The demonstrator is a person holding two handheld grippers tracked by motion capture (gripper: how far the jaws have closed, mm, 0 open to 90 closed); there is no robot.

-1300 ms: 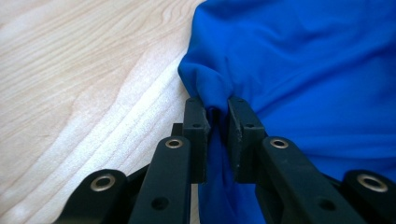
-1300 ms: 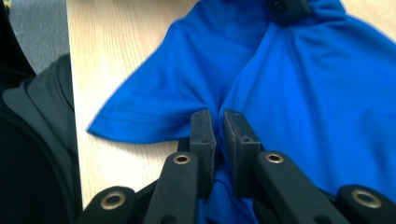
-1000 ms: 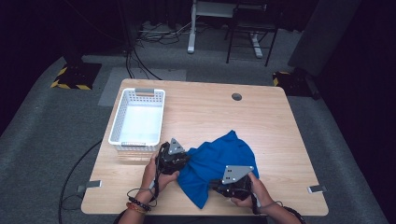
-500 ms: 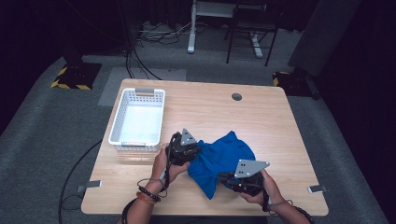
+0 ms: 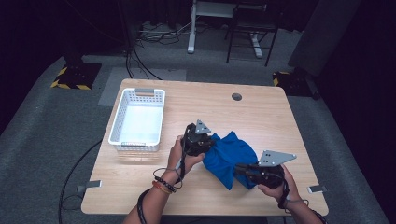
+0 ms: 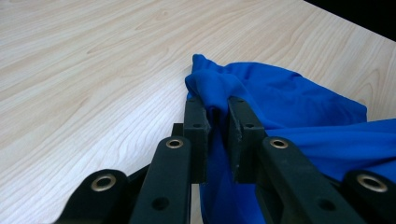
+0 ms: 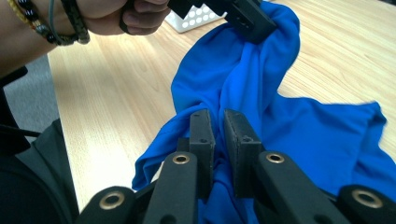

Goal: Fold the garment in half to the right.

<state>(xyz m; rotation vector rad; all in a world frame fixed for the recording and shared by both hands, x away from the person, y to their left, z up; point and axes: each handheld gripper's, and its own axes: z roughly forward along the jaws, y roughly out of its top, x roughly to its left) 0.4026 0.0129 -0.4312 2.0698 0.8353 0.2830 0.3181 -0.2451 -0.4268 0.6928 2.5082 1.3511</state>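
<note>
Both grippers are pinching the blue cloth, which is lying bunched on the bench, front-centre, right of the white basket. The left gripper is clamping nearly closed on a raised fold at the cloth's left edge, fabric wedged between its jaws. The right gripper is likewise nearly closed on a fold near the cloth's front edge. Judging by this, the step is gathering or folding the cloth with 2 holds. To do it well: keep both pinches tight, lift together so the slack is hanging free of the bench, move the hands evenly so neither fold is slipping out. Thin fabric could be sliding from the jaws if 1 side pulls harder.
</note>
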